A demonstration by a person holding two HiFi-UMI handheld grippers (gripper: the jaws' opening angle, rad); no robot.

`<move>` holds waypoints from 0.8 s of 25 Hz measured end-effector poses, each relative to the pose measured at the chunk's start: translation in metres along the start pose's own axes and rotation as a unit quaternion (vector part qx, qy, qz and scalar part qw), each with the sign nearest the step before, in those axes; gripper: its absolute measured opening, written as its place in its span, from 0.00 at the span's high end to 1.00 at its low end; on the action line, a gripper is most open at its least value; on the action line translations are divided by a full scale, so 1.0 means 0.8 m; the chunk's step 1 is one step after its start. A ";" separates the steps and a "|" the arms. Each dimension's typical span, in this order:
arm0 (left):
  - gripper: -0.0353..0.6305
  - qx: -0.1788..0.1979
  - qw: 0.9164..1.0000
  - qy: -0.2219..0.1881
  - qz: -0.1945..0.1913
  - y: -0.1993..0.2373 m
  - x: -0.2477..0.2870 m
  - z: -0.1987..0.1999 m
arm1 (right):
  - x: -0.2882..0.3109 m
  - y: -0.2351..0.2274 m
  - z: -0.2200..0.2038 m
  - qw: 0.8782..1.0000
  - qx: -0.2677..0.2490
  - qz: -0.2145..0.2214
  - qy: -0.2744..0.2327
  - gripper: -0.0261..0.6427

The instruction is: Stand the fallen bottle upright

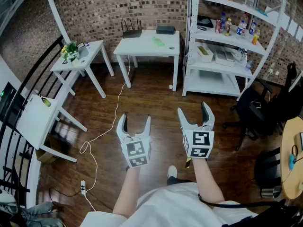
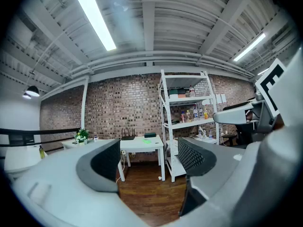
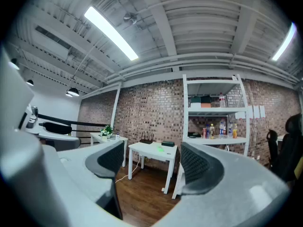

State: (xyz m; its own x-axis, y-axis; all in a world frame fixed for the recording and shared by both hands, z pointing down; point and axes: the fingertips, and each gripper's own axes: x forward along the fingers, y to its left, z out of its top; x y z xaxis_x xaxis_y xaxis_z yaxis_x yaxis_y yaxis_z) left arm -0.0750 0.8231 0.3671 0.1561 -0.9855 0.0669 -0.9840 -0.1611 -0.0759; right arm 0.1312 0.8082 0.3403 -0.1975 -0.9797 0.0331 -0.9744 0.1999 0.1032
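Left gripper (image 1: 135,121): jaws wide apart, nothing between them. Right gripper (image 1: 194,111): the same, empty. Both are held level over the wooden floor (image 1: 142,103), well apart from all furniture. Fallen bottle: not positively identified. It is probably the green item (image 1: 157,41) lying flat on the white table (image 1: 142,45). The shelf bottles (image 1: 222,23) stand upright. Risk: approaching the wrong item, or nudging the green one so it rolls off the table's edge.

Bottles (image 1: 222,23) on the white shelf (image 1: 210,35) are appearing too small to tell whether any is lying down. The round table (image 1: 288,150) is being cut off by the head view's right edge.
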 end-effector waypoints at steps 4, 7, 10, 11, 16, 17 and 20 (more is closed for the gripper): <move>0.38 -0.008 1.000 -0.015 0.024 0.018 0.074 0.021 | 0.074 -0.024 0.021 0.999 0.001 0.020 -0.029 0.53; 0.45 -0.017 0.999 -0.014 0.048 0.038 0.119 0.018 | 0.127 -0.034 0.000 0.999 0.004 0.030 -0.017 0.54; 0.49 -0.033 0.998 0.014 0.056 0.062 0.172 0.013 | 0.192 -0.037 -0.041 0.999 0.009 0.050 0.019 0.54; 0.49 -0.037 0.997 0.019 0.058 0.072 0.189 0.005 | 0.211 -0.033 -0.052 0.998 0.011 0.058 0.030 0.54; 0.49 -0.025 0.999 0.009 0.024 0.107 0.323 -0.013 | 0.332 -0.017 -0.078 0.997 0.009 0.069 0.045 0.54; 0.49 -0.022 1.000 0.003 0.013 0.113 0.358 -0.011 | 0.364 -0.016 -0.081 0.996 0.006 0.070 0.050 0.54; 0.48 -0.026 0.999 -0.001 -0.019 0.139 0.458 -0.011 | 0.463 -0.006 -0.071 0.995 0.003 0.082 0.060 0.54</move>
State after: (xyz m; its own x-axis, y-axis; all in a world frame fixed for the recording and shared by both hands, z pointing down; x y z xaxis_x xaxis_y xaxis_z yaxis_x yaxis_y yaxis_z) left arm -0.1276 0.4445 0.3917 0.1930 -0.9789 0.0667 -0.9806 -0.1947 -0.0211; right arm 0.0691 0.4450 0.4088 -0.3406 -0.9251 0.1679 -0.9305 0.3572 0.0805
